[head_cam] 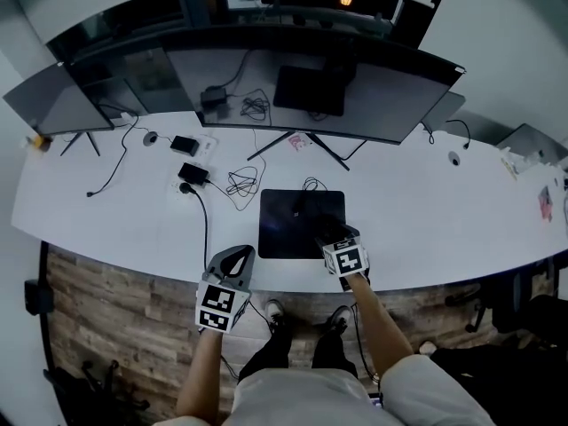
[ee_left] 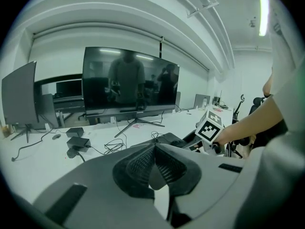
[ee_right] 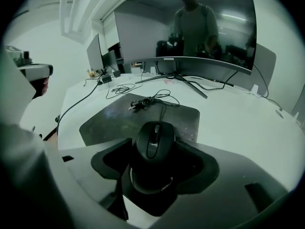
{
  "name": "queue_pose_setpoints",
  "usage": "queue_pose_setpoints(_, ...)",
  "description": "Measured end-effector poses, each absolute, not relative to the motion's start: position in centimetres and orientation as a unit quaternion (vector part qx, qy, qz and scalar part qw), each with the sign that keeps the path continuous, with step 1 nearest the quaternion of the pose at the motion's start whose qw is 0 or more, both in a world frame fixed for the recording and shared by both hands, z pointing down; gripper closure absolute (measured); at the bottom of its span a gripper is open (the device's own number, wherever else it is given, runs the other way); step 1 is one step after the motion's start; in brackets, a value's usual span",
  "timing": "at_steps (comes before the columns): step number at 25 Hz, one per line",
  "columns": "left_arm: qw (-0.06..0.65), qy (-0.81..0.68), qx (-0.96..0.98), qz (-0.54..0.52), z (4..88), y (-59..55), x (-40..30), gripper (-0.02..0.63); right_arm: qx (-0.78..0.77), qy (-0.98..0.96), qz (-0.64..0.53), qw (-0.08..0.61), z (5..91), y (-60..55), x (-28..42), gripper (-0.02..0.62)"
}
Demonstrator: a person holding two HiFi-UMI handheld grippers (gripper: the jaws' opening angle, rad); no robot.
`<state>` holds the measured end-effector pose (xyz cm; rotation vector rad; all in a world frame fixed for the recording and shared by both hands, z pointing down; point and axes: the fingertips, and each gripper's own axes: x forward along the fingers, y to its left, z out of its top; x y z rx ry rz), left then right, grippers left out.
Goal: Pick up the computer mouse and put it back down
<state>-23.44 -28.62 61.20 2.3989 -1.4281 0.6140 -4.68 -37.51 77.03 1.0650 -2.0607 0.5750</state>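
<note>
The computer mouse (ee_right: 153,144) is black and matt, with a rounded, humped body that is narrower at the front and broad at the back. A scroll wheel sits in a long groove down the middle between its two buttons, and a thin pale arc shows at its near end. It sits between the jaws of the right gripper (head_cam: 330,238), over the near edge of the dark mouse pad (ee_right: 119,120). The dark pads close in on its left and right flanks, so the gripper has it clasped. Whether its underside touches the pad or hangs just above it I cannot tell. Its thin black cable (ee_right: 162,109) runs forward from the nose across the pad to a loose coiled bundle (ee_right: 151,100) at the pad's far edge. The pad lies on the white desk (ee_right: 238,123), in front of the stand of a wide curved monitor (ee_right: 200,27) with a dark screen. In the head view the right gripper reaches over the pad's near right corner and its marker cube (head_cam: 346,257) is close to the front edge of the desk. The left gripper (ee_left: 153,162) has its ribbed jaws pressed together with nothing between them. It is held to the left of the pad, at the front edge of the desk, apart from the mouse.
</note>
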Motion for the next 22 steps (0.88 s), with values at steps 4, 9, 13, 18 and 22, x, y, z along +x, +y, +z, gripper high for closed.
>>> queue_pose_setpoints(4, 0.132, -0.491, 0.835, 0.209, 60.4, -29.2, -22.0, 0.589, 0.401, -0.807, 0.231, 0.367, 75.7, -36.8, -4.0, 0.246)
queue_pose_setpoints(9, 0.109, -0.491, 0.842, 0.195, 57.6, -31.2, -19.8, 0.589, 0.425, -0.807, 0.242, 0.330, 70.1, -36.9, 0.6, 0.264)
queue_pose_setpoints(13, 0.073, -0.498, 0.847, 0.173, 53.7, -33.2, -17.7, 0.589, 0.465, -0.813, 0.195, 0.292, 62.7, -38.1, 5.2, 0.433)
queue_pose_setpoints(18, 0.027, -0.503, 0.853, 0.140, 47.8, -35.4, -15.0, 0.589, 0.504, -0.825, 0.117, 0.229, 52.5, -39.0, 9.8, 0.580)
queue_pose_setpoints(22, -0.011, -0.500, 0.857, 0.123, 43.6, -36.2, -12.9, 0.589, 0.512, -0.834, 0.054, 0.199, 45.4, -38.9, 12.2, 0.581)
